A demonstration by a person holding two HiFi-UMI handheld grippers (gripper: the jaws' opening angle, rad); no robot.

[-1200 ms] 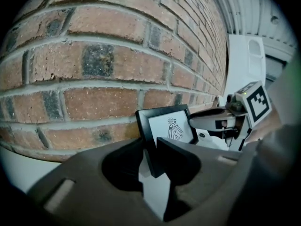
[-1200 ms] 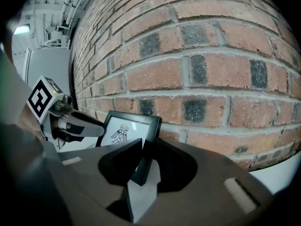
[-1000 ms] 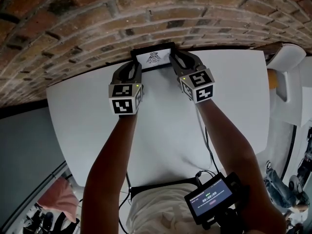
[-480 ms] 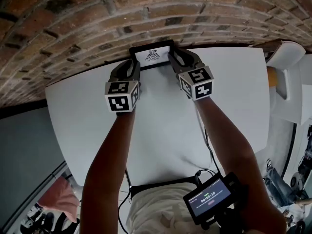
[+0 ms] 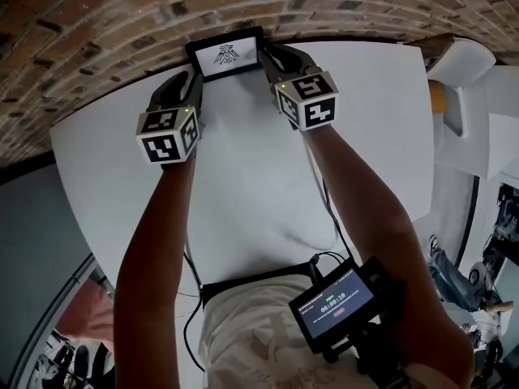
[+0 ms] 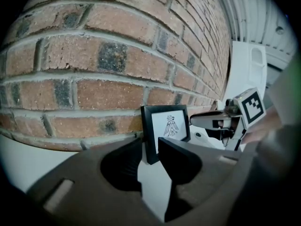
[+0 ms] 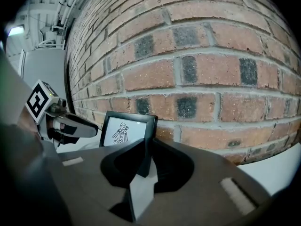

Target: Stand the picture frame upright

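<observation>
The black picture frame (image 5: 225, 53) with a bird print stands upright at the far edge of the white table (image 5: 259, 168), its back to the brick wall (image 5: 122, 14). My left gripper (image 5: 188, 83) is at the frame's left edge with its jaws opening. In the left gripper view the frame (image 6: 169, 126) shows in the gap, with space beside it. My right gripper (image 5: 274, 59) is at the frame's right edge, jaws closing. In the right gripper view the frame's edge (image 7: 148, 131) shows in the narrow gap, and I see no pad pressing on it.
The wall runs along the whole far side of the table. A white chair (image 5: 466, 63) stands at the right. A handheld screen device (image 5: 336, 305) hangs near the person's body, with a cable across the near table edge.
The frame stays standing against the wall. Both grippers and the frame sit further left and higher in the head view. The left gripper has drawn back a little from the frame.
</observation>
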